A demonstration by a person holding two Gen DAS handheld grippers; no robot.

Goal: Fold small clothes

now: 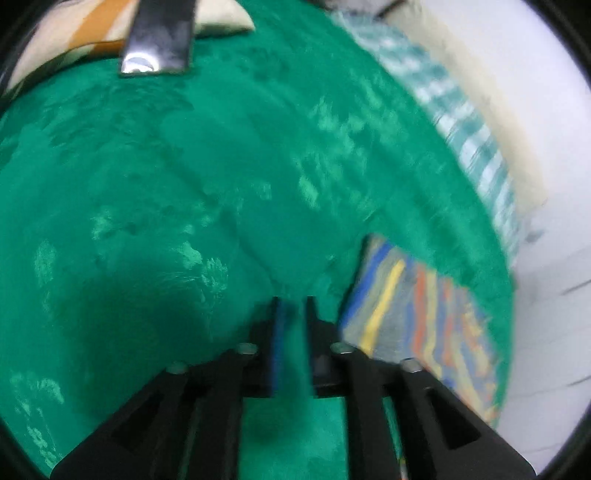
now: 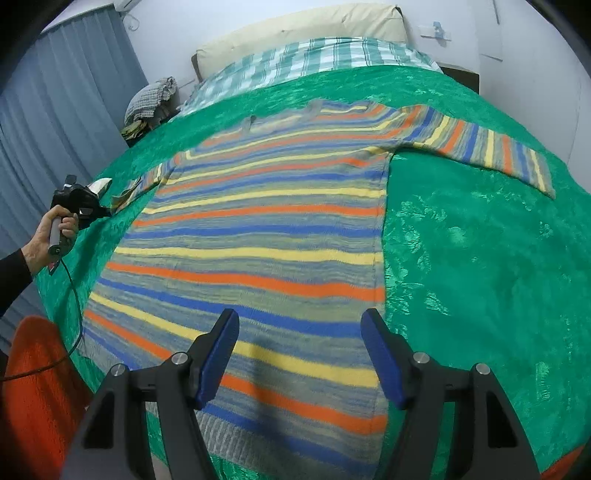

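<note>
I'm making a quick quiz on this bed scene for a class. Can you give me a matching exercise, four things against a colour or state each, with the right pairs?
Column one:
1. striped knitted sweater
2. textured bedspread
3. right gripper
4. padded headboard

Column two:
a. cream
b. spread flat, one sleeve stretched out to the side
c. jaws apart, nothing between them
d. green

Pairs: 1-b, 2-d, 3-c, 4-a
</note>
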